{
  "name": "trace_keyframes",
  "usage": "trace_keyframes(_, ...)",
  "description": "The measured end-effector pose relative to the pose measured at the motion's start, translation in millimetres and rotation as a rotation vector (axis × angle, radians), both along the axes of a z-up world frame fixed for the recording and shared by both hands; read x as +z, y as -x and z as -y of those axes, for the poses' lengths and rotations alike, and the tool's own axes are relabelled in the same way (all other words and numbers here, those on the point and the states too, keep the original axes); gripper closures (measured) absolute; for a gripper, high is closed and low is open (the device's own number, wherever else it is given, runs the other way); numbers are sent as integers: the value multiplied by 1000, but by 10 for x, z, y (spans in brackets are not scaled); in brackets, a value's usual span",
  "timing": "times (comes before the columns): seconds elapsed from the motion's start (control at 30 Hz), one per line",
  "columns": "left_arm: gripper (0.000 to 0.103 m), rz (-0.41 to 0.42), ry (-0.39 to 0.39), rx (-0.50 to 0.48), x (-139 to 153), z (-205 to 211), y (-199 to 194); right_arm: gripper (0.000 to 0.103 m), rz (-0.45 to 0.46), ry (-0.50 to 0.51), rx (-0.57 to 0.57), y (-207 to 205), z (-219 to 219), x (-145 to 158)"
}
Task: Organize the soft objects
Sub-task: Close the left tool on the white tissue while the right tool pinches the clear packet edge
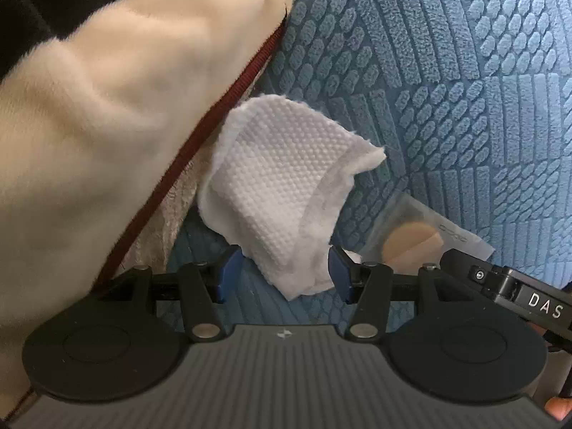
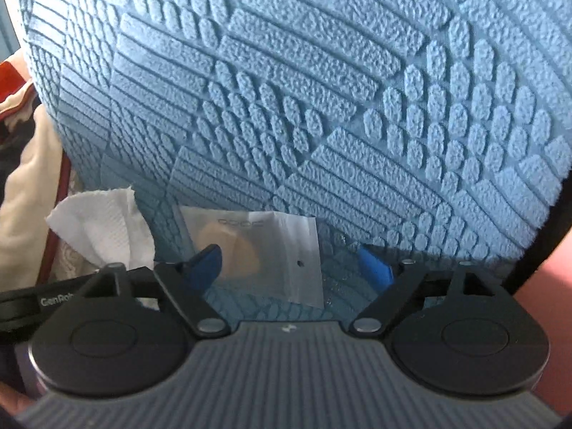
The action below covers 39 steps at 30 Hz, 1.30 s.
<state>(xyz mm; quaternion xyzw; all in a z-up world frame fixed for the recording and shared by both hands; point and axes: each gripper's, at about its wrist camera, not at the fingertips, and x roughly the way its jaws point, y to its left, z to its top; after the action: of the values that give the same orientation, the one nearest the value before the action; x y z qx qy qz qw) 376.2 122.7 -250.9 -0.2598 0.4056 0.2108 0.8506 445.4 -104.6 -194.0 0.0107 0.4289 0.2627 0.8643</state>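
On my left wrist view, the left gripper (image 1: 284, 273) has its blue pads spread around the lower edge of a crumpled white tissue (image 1: 282, 193), which lies on the blue textured cushion (image 1: 447, 89) beside a cream plush blanket (image 1: 118, 107); whether the pads actually touch it I can't tell. On my right wrist view, the right gripper (image 2: 291, 268) is released, straddling a clear plastic pouch (image 2: 264, 254) that seems to hold tan pads, just beside the tissue (image 2: 103, 221).

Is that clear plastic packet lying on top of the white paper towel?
No. The clear packet lies on the blue textured fabric, apart from the white paper towel beside it.
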Motion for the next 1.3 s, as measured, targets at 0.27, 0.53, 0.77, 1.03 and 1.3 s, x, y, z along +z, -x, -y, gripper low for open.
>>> trace_keyframes(0.27,44,-15,-51,32,-92,-110,-100,18,-38,-4,51,-119,-190,-118)
trace_keyframes(0.53,67,-36,-32,9,-210,-178,-178,44,-60,-7,90,-61,-377,-291)
trace_keyframes(0.77,84,-42,-49,-10,-217,-102,-242,95,-6,23,97,64,-490,-314)
trace_keyframes(1.03,94,-8,-46,-57,55,18,-233,98,34,43,49,95,-435,-114)
trace_keyframes(1.3,95,34,-48,-89,305,290,-11,99,18,4,10,306,-116,42)
